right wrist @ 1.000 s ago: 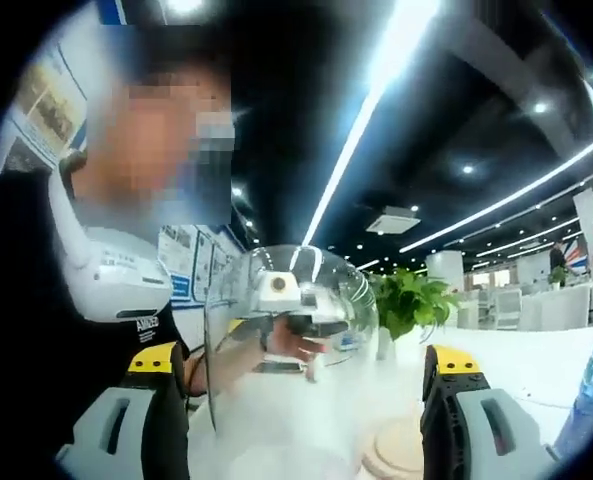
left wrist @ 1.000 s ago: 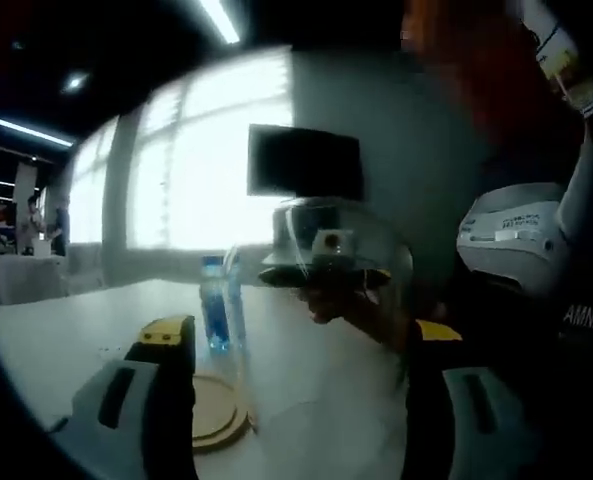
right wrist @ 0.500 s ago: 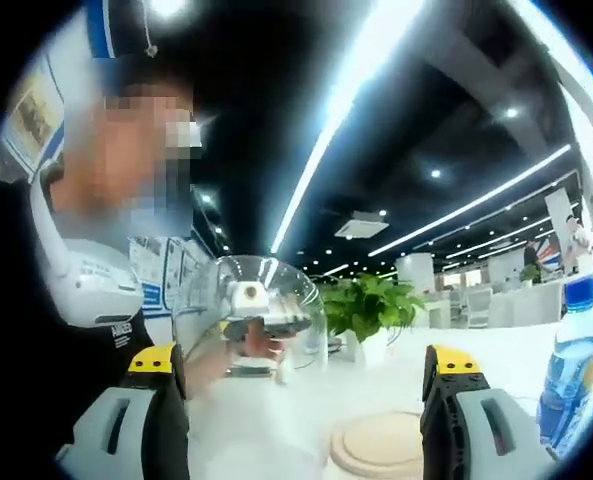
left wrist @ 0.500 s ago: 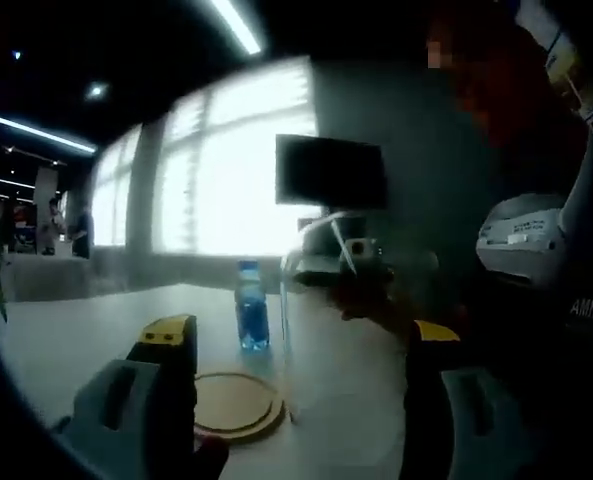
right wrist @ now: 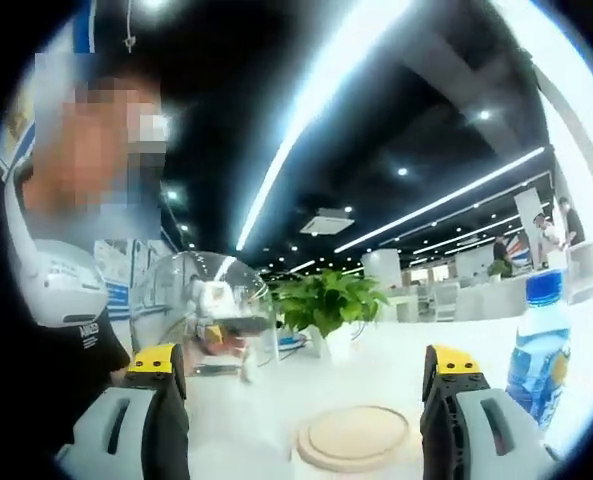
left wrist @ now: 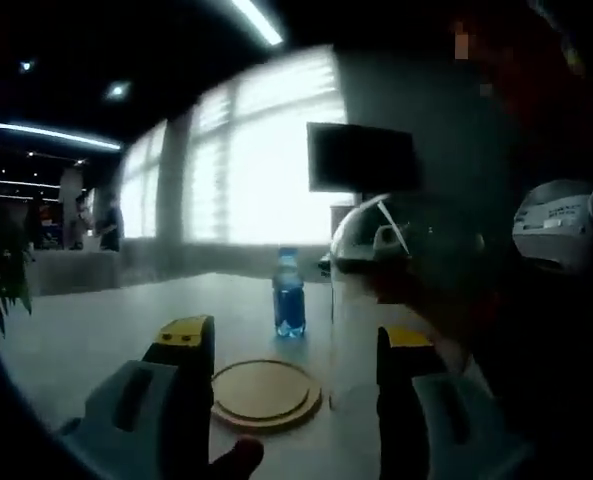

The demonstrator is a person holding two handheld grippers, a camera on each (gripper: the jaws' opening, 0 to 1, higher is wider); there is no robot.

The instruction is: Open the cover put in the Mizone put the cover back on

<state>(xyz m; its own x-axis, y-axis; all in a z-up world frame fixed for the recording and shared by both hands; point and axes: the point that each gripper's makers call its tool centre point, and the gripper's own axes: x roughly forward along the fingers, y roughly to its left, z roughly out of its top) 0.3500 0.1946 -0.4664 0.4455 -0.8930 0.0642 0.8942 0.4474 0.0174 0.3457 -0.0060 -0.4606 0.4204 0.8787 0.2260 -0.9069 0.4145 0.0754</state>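
The blue Mizone bottle (left wrist: 289, 296) stands upright on the white table (left wrist: 86, 335), just beyond a round wooden base (left wrist: 266, 392). In the right gripper view the bottle (right wrist: 536, 345) stands at the right, with the base (right wrist: 354, 437) between my jaws. The clear glass dome cover (left wrist: 396, 265) is off the base, to its right. In the right gripper view the cover (right wrist: 201, 305) is at the left, and a hand shows dimly on or through its glass. I cannot tell whether it rests on the table. My left gripper (left wrist: 296, 332) and right gripper (right wrist: 304, 355) both stand open with nothing between their jaws.
A person in dark clothes with a white neck device (left wrist: 566, 225) is close behind the cover, shown also in the right gripper view (right wrist: 61, 290). A potted green plant (right wrist: 326, 305) stands on the table beyond the base. A dark monitor (left wrist: 361, 158) is at the back.
Both views have swung, so the base and bottle now show more fully and the cover lies farther to the side. My left jaws stand a little closer together.
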